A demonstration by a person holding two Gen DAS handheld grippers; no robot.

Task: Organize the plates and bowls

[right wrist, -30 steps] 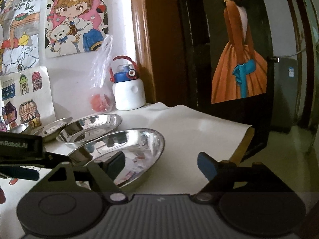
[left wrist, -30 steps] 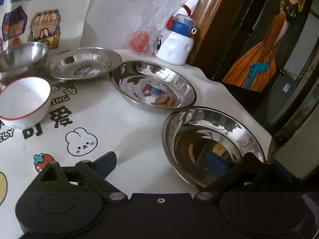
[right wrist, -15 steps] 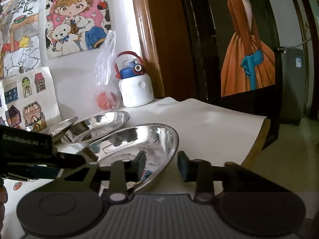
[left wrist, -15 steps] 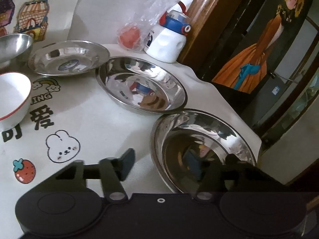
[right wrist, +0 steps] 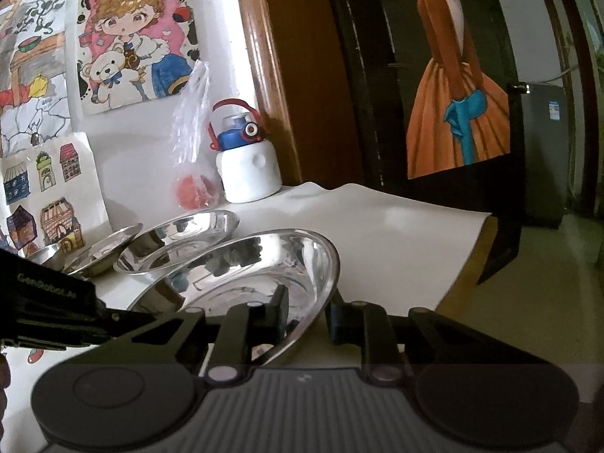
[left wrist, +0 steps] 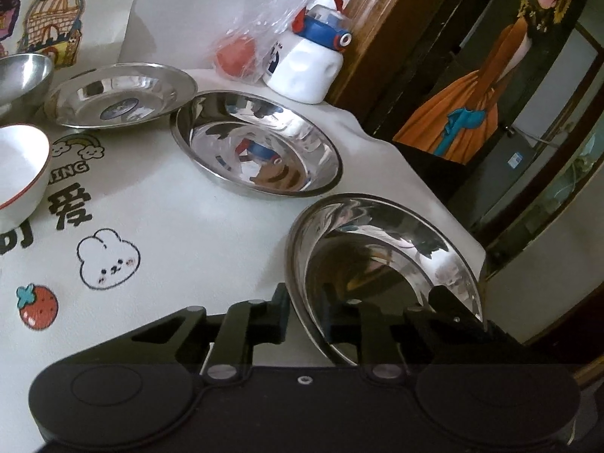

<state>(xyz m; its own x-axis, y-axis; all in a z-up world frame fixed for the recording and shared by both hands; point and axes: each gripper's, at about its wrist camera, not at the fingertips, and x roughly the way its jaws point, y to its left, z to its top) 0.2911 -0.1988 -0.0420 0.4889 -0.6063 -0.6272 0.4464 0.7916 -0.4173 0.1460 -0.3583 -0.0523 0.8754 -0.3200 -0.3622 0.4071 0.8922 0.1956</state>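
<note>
Steel plates across our table (left wrist: 196, 226), which has a white printed cloth. Our left gripper (left wrist: 304, 311) has its fingers narrowed onto the rim of the nearest steel plate (left wrist: 377, 260), one finger outside the rim, the other inside the dish. Our right gripper (right wrist: 305, 311) pinches the same plate (right wrist: 264, 264) on its opposite rim, also one finger in, one out. The plate looks tilted, near the table's right edge; we cannot tell if its base touches the cloth. In the right wrist view the left gripper's black body comes in from the left edge of frame.

Second steel plate (left wrist: 260, 154) sits flat just beyond the held one, toward the back of the table, close but apart. Third steel plate (left wrist: 120, 94), shallower, sits further left near the back edge, its rim just beside the second. Steel bowl (left wrist: 22, 75) at far left by the back edge, partly cut off. White bowl with red rim (left wrist: 19, 173) in front of it, on the left, also cut off.

At the back right corner: white water bottle with blue lid (left wrist: 305, 64) upright, and a clear plastic bag with something red inside (left wrist: 241, 53) just beside it. Children's drawings (right wrist: 132, 37) on the wall behind.
</note>
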